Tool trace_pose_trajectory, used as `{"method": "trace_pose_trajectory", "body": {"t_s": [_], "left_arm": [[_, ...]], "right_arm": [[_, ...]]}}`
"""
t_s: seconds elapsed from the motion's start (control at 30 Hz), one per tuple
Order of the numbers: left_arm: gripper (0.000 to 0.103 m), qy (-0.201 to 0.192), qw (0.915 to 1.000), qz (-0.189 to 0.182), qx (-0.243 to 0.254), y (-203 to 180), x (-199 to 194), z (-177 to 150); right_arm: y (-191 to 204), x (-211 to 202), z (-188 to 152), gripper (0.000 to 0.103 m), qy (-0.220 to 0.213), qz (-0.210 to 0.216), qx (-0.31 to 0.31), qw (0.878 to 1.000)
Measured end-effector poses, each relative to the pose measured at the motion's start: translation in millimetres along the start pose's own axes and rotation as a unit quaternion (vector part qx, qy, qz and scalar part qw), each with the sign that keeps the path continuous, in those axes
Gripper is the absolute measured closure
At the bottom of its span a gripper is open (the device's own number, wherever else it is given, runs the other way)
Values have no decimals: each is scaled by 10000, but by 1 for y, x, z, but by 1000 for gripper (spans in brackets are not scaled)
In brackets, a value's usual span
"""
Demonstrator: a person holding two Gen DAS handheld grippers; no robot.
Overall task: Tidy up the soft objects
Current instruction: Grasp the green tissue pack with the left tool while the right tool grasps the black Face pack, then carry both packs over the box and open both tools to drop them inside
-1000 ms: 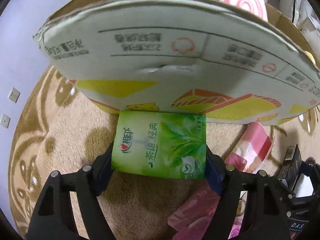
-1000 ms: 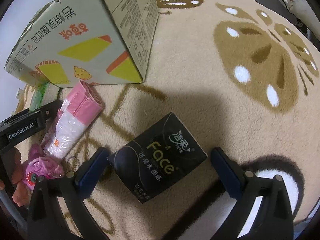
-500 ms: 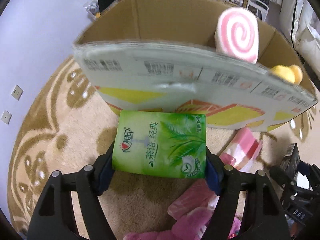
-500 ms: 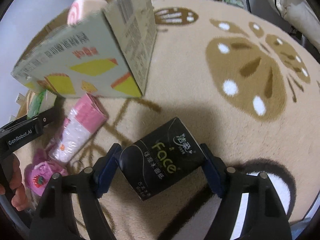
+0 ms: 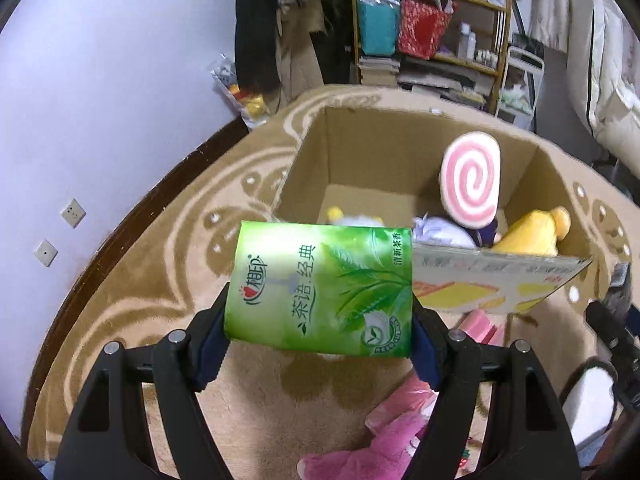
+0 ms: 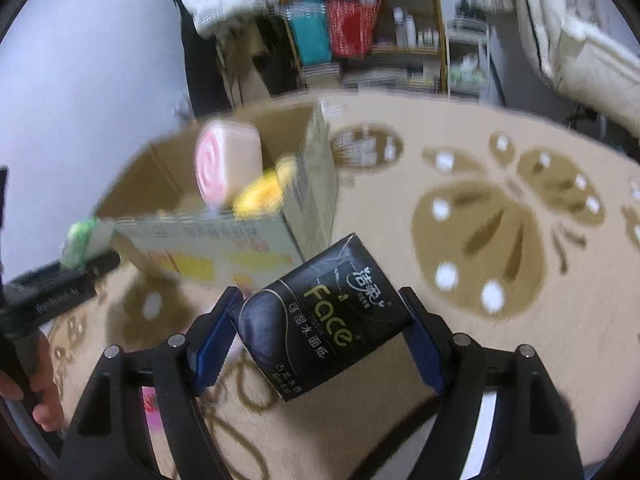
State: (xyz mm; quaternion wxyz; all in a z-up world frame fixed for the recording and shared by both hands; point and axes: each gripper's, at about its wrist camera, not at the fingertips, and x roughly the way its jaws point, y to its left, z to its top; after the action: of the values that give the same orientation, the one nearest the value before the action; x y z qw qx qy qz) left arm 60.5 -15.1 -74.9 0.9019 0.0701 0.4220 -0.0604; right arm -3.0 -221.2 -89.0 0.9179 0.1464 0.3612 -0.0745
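My left gripper [image 5: 318, 334] is shut on a green tissue pack [image 5: 320, 288], held in the air in front of an open cardboard box [image 5: 496, 270]. Inside the box lie a pink swirl plush [image 5: 472, 180], a yellow plush [image 5: 528, 232] and a pale purple one [image 5: 440, 230]. My right gripper [image 6: 320, 330] is shut on a black tissue pack [image 6: 324, 316], lifted off the carpet to the right of the same box [image 6: 208, 240]. The left gripper's green pack [image 6: 82, 240] shows at the left edge of the right wrist view.
A pink-and-white pack [image 5: 480, 324] and a pink plush [image 5: 372, 452] lie on the beige patterned carpet [image 6: 480, 232] near the box. Shelves with bags and bottles [image 5: 428, 28] stand behind, bedding at the right, a wall at the left. A hand [image 6: 44, 392] holds the left gripper.
Both grippers rose and tilted up, so the box's inside and the room behind came into view. The right jaws closed on the black pack and lifted it off the carpet.
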Motion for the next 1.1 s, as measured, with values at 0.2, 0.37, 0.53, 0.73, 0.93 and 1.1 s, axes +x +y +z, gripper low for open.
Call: {"method": "trace_pose_trajectory", "body": {"t_s": [0.2,0.37,0.53,0.73,0.93,1.1], "left_arm": [[28,-436,9990,109,91,10,-16,20],[28,-722,9971,159,191,12,-27,32],[28,-1008,9946,139,195,12,-40,44],[28,-1241,9921,23,174,13,-50,58],[28,-1399,9900,-52,175,13,-50,70],[28,-1467,9885,-166,312,6,-41,82]], "right_arm": [[7,-20,16,21,-543,123,-93,9984],[15,-33,27,21,-894,266,-188,9955],[24,-38,37,21,-1108,398,-298,9926],[34,-39,48,21,-1282,569,-392,9893],[40,-31,55,21,-1300,607,-498,9884],[41,-22,60,21,-1257,663,-443,9889]]}}
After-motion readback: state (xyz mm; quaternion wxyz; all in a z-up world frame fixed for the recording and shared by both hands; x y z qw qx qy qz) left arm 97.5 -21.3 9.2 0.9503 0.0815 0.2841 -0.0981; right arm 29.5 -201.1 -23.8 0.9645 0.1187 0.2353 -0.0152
